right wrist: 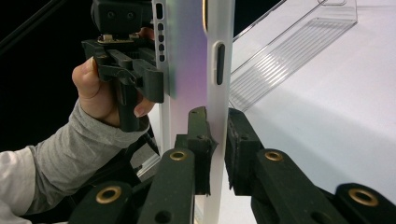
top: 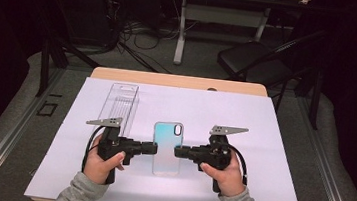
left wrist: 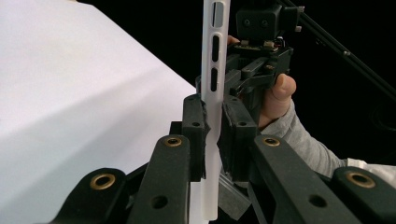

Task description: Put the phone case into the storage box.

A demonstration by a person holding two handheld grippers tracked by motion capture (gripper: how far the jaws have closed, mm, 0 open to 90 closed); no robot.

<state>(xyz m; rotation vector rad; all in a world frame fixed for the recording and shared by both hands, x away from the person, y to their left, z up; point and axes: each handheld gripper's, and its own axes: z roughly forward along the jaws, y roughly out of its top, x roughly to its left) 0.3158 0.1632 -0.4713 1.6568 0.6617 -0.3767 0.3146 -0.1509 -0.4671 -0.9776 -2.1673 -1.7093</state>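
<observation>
A translucent phone case [top: 167, 147], teal fading to pale with a camera cut-out at its far end, lies flat between my two grippers over the white sheet [top: 263, 139]. My left gripper [top: 154, 148] pinches its left long edge, and my right gripper [top: 178, 152] pinches the right long edge. In the left gripper view the pads [left wrist: 195, 135] press on the case's thin white rim [left wrist: 208, 70]. From the right gripper view, my right gripper [right wrist: 219, 140] is clamped on the rim below the side-button slot of the case [right wrist: 187, 60]. Whether the case rests on the sheet I cannot tell.
An empty clear plastic package [top: 121, 102] lies on the sheet behind the left gripper, also visible as the ribbed clear package [right wrist: 289, 46]. The wooden table edge [top: 178, 80] runs along the back, with a black chair [top: 251, 60] and cables on the floor beyond.
</observation>
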